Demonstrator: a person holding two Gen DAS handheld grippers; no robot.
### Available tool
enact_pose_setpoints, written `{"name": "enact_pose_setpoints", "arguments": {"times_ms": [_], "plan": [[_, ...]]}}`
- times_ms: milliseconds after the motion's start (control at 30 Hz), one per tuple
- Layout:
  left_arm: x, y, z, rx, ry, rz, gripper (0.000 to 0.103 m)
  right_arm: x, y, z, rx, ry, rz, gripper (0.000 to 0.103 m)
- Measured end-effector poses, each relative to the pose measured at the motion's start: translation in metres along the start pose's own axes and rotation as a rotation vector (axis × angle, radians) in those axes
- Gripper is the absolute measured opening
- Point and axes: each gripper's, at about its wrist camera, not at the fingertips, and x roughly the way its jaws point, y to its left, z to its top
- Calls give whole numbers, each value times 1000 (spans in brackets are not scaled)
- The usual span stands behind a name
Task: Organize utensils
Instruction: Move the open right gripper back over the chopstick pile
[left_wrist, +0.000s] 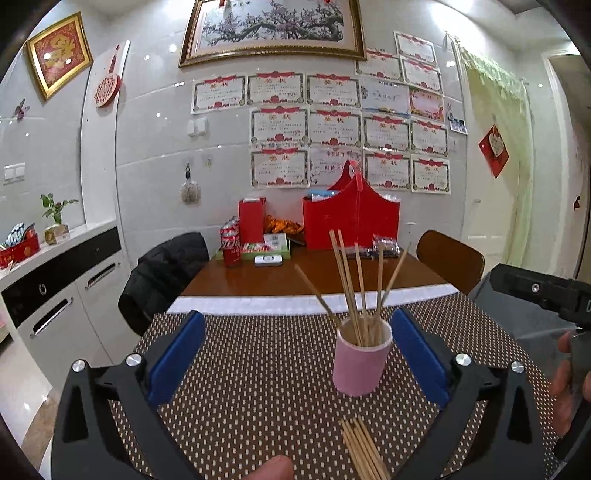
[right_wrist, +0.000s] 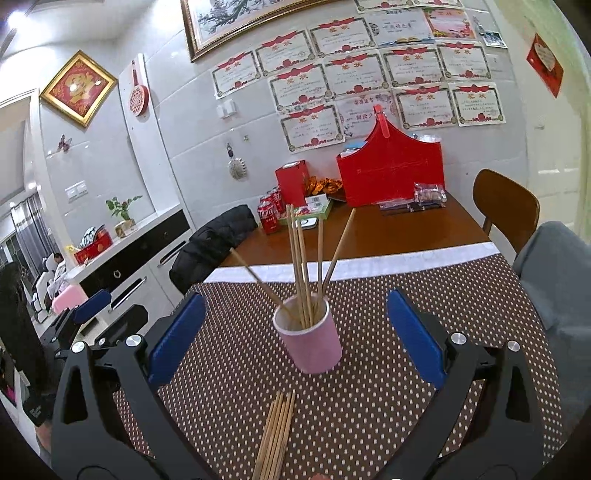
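Certificates paper the wall behind a wooden table half covered by a dotted brown mat (right_wrist: 369, 387). Both the left gripper (left_wrist: 297, 354) and the right gripper (right_wrist: 295, 338) have their jaws wide apart, nothing between the pads. Loose chopsticks (right_wrist: 275, 435) lie bundled nearest them; they look light, stiff, slick and prone to roll, so best pinched mid-length. Beyond stands the pink cup (right_wrist: 308, 338), holding more sticks, probably easy to tip. Mat around it is open; its far edge is near.
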Motion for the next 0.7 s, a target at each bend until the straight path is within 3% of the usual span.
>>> {"name": "enact_pose_setpoints", "arguments": {"times_ms": [433, 700], "plan": [[-5, -4, -66, 8, 188, -23, 99, -13, -16, -73, 31, 155, -37, 97], [4, -2, -107, 2, 299, -19, 99, -7, -24, -96, 45, 213, -53, 97]]}}
